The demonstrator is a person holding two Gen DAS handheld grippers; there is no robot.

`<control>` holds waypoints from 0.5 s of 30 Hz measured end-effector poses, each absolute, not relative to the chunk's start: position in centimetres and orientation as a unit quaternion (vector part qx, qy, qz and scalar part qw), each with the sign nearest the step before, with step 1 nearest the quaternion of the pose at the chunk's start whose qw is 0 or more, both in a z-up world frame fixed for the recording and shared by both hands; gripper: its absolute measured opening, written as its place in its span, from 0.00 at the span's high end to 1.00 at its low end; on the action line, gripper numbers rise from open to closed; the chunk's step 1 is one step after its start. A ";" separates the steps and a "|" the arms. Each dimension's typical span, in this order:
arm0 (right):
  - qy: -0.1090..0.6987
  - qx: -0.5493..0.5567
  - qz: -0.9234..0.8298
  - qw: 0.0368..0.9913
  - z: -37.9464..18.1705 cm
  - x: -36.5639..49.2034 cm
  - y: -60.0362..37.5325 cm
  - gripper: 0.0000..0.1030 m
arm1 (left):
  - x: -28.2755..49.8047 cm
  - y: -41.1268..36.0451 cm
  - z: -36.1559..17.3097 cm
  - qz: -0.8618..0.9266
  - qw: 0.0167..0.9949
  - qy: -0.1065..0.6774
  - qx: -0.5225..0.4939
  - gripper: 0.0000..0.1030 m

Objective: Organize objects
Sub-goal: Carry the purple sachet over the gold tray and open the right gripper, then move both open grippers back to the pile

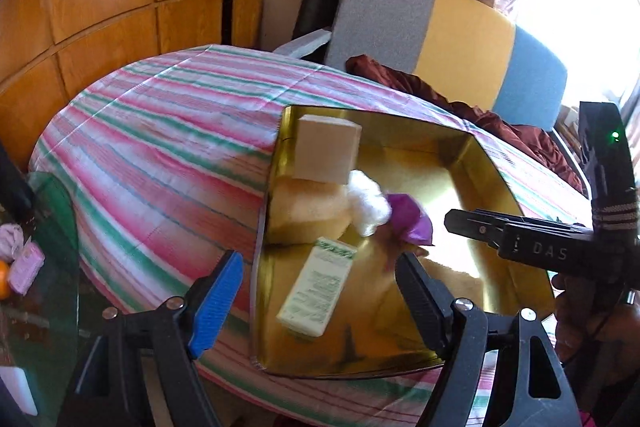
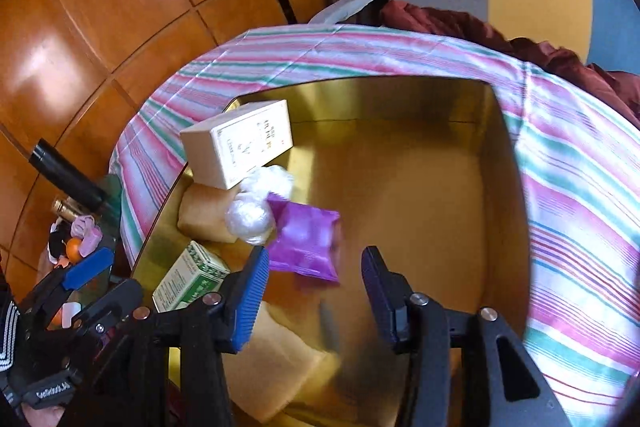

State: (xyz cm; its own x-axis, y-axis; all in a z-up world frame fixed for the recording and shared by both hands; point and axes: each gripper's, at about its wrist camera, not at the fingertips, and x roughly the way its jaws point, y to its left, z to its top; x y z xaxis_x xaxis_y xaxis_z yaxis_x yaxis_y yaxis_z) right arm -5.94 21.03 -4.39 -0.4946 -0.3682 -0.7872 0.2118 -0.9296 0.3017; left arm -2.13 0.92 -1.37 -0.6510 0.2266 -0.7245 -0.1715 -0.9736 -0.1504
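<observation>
The right tongs [image 2: 314,291] stood partly open over the gold tin [image 2: 508,147], nothing between the pads, and the purple pouch [image 2: 306,245] lay just past their tips on the tin floor, blurred, so whether it had settled I could not tell. The left tongs [image 1: 320,291] hung wide and empty at the tin's near wall, one finger outside it, one inside. The pouch looked light, soft and slick, a foil-like packet that would crumple and slide; I judged the best hold to be across its flat middle or along a sealed edge, with a gentle squeeze. Nearest in the tin lay the green-and-white box [image 2: 192,277], stiff card, probably light, best taken across its narrow sides. Beside it sat a tan sponge-like block [image 2: 276,359], and a second tan block [image 2: 202,215] lay further in; both looked soft and springy, easy to pinch anywhere. Against the second block rested a white clear-wrapped bundle [image 2: 256,211], soft and likely slippery, possibly two bundles, though I could not separate them. Furthest stood a cream box [image 2: 240,143], propped on the block and leaning on the wall, rigid and liable to tip. Counted: one pouch, one green box, one cream box, two tan blocks, one white bundle at least, one tin. The tin sat on a striped cloth [image 1: 160,131] over the worktop.
</observation>
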 end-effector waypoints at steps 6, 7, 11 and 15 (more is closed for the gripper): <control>-0.096 0.451 -0.879 0.124 -2.7 -4.0 25.2 0.46 | -2.3 4.3 -0.2 0.907 0.152 -0.009 -0.392 0.23; -0.102 0.449 -0.880 0.114 -2.5 -3.7 26.2 0.41 | -2.4 5.1 0.1 0.906 0.161 -0.003 -0.391 0.23; -0.128 0.442 -0.885 0.071 -1.8 -2.4 30.7 0.37 | -2.5 8.1 1.1 0.903 0.195 0.012 -0.384 0.23; -0.145 0.438 -0.887 0.019 -1.2 -0.6 36.1 0.31 | -2.4 12.1 2.2 0.894 0.238 0.041 -0.377 0.23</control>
